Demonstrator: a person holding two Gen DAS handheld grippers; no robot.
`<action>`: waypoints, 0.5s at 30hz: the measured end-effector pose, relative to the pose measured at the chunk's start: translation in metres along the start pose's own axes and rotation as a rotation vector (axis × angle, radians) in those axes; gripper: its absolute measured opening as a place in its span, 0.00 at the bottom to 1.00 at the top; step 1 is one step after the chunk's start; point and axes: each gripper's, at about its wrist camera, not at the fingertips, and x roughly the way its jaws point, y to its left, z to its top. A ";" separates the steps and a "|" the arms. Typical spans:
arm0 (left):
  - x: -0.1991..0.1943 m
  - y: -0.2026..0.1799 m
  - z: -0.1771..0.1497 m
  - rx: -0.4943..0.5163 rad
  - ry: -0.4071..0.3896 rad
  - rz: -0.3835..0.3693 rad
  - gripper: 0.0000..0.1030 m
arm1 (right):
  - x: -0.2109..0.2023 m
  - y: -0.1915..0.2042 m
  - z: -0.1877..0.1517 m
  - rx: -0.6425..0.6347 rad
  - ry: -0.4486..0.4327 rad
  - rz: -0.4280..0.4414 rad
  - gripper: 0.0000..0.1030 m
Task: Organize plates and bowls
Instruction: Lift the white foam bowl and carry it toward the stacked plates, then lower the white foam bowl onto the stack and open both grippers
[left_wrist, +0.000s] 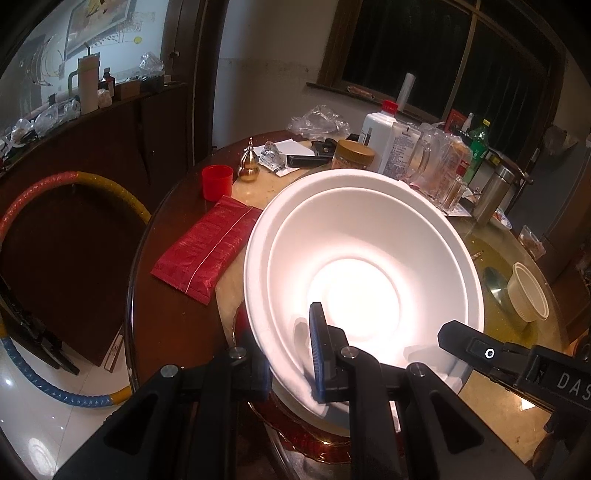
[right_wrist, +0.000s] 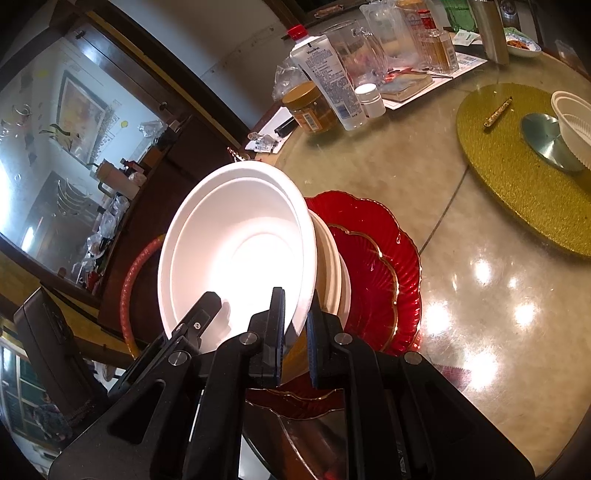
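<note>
Here the left gripper and the right gripper each pinch the white bowl's near rim between narrow jaws, sharing its weight, tilted just above the red plates.

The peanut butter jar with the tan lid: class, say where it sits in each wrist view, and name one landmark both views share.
Left wrist view: the jar stands upper centre, just behind the rim of the white bowls.
Right wrist view: the jar is upper centre, left of the white tube.
Shared landmark: the white tube with printed text, right beside the jar.
</note>
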 end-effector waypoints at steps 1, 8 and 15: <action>0.000 0.000 0.000 0.002 -0.001 0.001 0.15 | 0.000 0.000 0.000 0.001 0.002 0.003 0.10; 0.000 -0.001 0.000 0.009 0.001 0.008 0.15 | 0.002 0.001 -0.001 -0.004 0.007 0.008 0.10; -0.002 -0.003 0.002 0.032 -0.002 0.026 0.17 | 0.002 0.002 -0.001 -0.006 0.022 0.018 0.13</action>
